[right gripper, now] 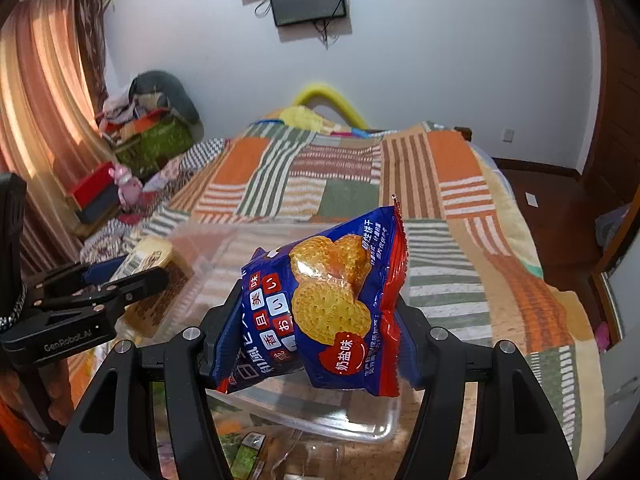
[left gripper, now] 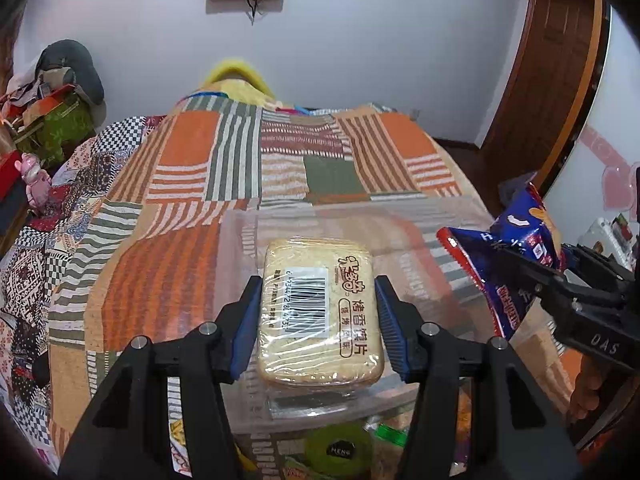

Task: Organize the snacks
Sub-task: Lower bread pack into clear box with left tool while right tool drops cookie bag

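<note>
Snacks: left gripper [left gripper: 318,316] clamps the wrapped toast pack [left gripper: 320,312], right gripper [right gripper: 316,320] grips the blue biscuit bag [right gripper: 320,304].

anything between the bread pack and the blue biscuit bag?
Nothing solid: only the clear bin below that gap, seen in the right wrist view between bread pack and blue biscuit bag.

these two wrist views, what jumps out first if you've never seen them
The blue and red cracker packet fills the middle of the right wrist view, pinched in the right claw above a clear plastic bin. In the left wrist view, the pale wrapped toast snack with a barcode sits between the left claw's blue pads. Behind both spreads an orange, green and striped patchwork blanket.
</note>
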### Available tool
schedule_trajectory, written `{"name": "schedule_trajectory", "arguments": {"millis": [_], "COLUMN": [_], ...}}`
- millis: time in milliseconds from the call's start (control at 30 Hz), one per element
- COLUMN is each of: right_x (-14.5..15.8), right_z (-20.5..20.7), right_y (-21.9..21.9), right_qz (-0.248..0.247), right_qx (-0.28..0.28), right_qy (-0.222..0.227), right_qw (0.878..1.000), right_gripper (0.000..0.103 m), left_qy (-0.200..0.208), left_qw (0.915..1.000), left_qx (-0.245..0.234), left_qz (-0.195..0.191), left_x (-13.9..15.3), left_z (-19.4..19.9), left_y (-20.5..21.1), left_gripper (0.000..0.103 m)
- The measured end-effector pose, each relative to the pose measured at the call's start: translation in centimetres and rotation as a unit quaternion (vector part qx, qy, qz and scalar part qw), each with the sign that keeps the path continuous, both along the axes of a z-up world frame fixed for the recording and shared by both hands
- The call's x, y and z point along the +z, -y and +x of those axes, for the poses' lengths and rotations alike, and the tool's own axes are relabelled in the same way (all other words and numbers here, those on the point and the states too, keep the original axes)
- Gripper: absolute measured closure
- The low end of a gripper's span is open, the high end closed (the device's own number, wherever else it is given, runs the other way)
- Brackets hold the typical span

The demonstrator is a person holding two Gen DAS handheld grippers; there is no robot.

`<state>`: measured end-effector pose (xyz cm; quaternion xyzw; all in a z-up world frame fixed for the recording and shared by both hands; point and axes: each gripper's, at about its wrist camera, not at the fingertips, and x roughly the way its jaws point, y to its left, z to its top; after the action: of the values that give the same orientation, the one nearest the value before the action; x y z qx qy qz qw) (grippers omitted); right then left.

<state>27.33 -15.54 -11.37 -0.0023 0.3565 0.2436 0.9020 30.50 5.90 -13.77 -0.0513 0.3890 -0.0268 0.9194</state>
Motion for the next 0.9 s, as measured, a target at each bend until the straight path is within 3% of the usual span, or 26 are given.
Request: {"name": "schedule_trajectory", "arguments": {"millis": [200,300,367,467,667,900], "right_x": [-0.7,-0.9,-1.0,-0.8,0.5,2.6], "right_z": [0.5,0.7,0.8,0.7,-0.4,-2.5], "right_y": [-0.2,-0.4,-0.3,-0.2,0.1,1.2], "right_qz": [-0.010,-0.018,-0.021,-0.018,-0.025,-0.011], "right_qx": [0.005,0.004,0.002,0.004,-0.002,-0.003], "right_qy": [-0.015,-0.019,-0.021,-0.024,-0.004,0.012], "right_qw": [1.000,1.000,1.000,1.000,1.000,1.000], "right_gripper": [0.043,0.041,0.039,0.039,0.032,0.031], "left_qy": [-0.030,-0.026,-0.028,-0.024,-0.005,0.029], "left_qw": [0.9995,0.9996,0.9995,0.9991,0.9991,0.9989], "left_qx": [-0.009,-0.002,-0.006,-0.004,-0.010,-0.008], "left_qz": [0.004,0.010,0.016,0.035,0.040,0.037], "left_x": [-1.6,-1.6,-1.4,-1.1,0.3,3.4], "left_z": [1.1,1.0,1.0,0.5,-1.4,-5.0], "left_y": [0.6,0.5,0.7,1.1,1.1,0.5], "left_gripper": [0.049,0.048,0.045,0.031,0.020,0.015]}}
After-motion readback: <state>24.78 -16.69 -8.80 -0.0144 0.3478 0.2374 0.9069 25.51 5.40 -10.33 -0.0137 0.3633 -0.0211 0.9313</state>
